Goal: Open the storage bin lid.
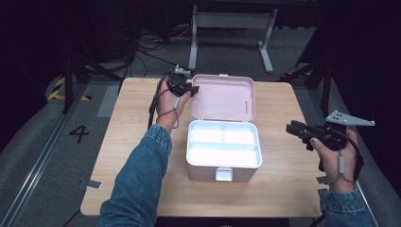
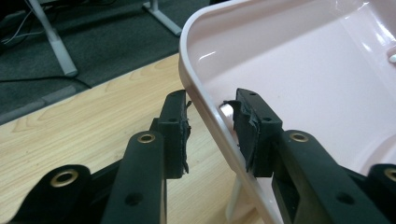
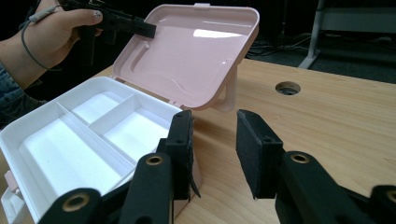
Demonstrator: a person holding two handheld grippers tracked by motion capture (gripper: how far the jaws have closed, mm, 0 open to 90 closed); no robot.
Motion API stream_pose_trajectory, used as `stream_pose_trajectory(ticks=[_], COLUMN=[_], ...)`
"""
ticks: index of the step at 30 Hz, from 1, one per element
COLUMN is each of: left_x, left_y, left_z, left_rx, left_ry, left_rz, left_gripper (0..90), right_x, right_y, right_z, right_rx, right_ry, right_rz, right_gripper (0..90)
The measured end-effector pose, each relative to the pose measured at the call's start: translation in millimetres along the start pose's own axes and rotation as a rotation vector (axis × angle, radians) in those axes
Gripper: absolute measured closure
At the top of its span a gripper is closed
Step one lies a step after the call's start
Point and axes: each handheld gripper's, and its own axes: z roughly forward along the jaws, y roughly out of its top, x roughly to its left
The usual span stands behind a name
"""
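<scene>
The left gripper (image 1: 193,88) is at the left edge of the raised pink lid (image 1: 224,97), near its upper left corner. In the left gripper view its two jaws straddle the lid's rim (image 2: 205,109), one pad outside and one inside. A gap shows between each pad and the rim, so it does not pinch the lid: the jaws are apart, not clenched. The left hand (image 1: 166,101) reaches in from a denim sleeve (image 1: 137,179).

The right gripper (image 1: 295,130) hangs off the box's right side, well apart from it, jaws parted with nothing between them. In the right gripper view they (image 3: 215,135) point toward the box's near corner and the lid.

The box (image 1: 223,150) sits at the middle of the wooden table (image 1: 127,137). Its long axis runs left to right across the table, and its latch (image 1: 223,174) faces the person. The lid stands open at the far side, tilted back, its hollow inside facing the person. The white tray inside has one long compartment (image 1: 223,155) at the front and two smaller ones (image 1: 222,136) behind it.

No brand or label can be read on the box. On the floor to the left of the table, a black figure "4" (image 1: 78,133) is painted. Yellow and black striped tape (image 1: 59,90) lies farther back.
</scene>
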Motion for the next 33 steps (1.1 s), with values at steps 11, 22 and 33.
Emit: stream_pose_trajectory(ticks=[11, 22, 33], left_x=[7.9, 11.4, 6.0], left_y=[-6.3, -15.0, -13.6], left_z=[13.4, 20.2, 13.0], left_rx=[0.075, 0.102, 0.058], left_ry=[-0.012, -0.02, -0.012], left_rz=[-0.028, -0.028, -0.015], left_gripper=[66.8, 77.6, 65.7], right_x=[-3.9, -4.2, -5.2], right_y=[-0.7, -1.3, -1.2], right_z=[-2.6, -1.3, 0.5], right_rx=[-0.003, 0.002, 0.006], right_ry=[-0.01, -0.005, -0.001], right_rz=[0.004, 0.008, 0.01], right_gripper=[67.8, 67.4, 66.5])
